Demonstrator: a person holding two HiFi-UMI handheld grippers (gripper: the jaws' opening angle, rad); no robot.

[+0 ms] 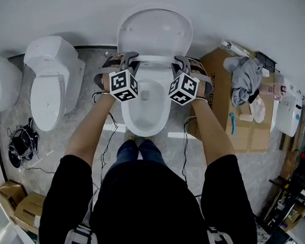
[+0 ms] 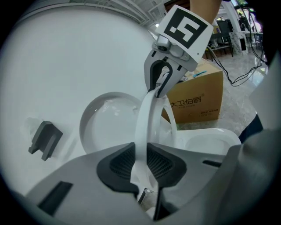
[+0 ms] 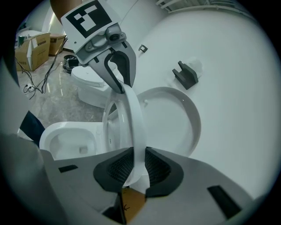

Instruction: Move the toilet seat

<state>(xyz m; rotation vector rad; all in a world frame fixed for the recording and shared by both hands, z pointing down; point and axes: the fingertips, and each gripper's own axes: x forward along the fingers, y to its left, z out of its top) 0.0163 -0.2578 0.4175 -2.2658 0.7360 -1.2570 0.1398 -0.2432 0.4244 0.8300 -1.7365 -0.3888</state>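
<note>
The white toilet seat (image 1: 152,59) is a ring held tilted up over the open bowl (image 1: 145,101). The lid (image 1: 154,32) stands upright against the wall behind it. My left gripper (image 1: 124,60) is shut on the ring's left side and my right gripper (image 1: 182,62) on its right side. In the left gripper view the seat (image 2: 147,118) runs edge-on out of my left gripper (image 2: 140,159), whose pads press on it, across to the right gripper (image 2: 160,81). In the right gripper view the seat (image 3: 134,118) is pinched in my right gripper (image 3: 138,166), with the left gripper (image 3: 118,70) at its far end.
A second white toilet (image 1: 51,81) stands left of this one, another fixture (image 1: 2,81) further left. Flattened cardboard (image 1: 233,109) with a grey cloth (image 1: 244,78) lies at the right. Cables (image 1: 18,144) and boxes (image 1: 16,202) sit lower left. A dark bracket (image 3: 186,74) is on the wall.
</note>
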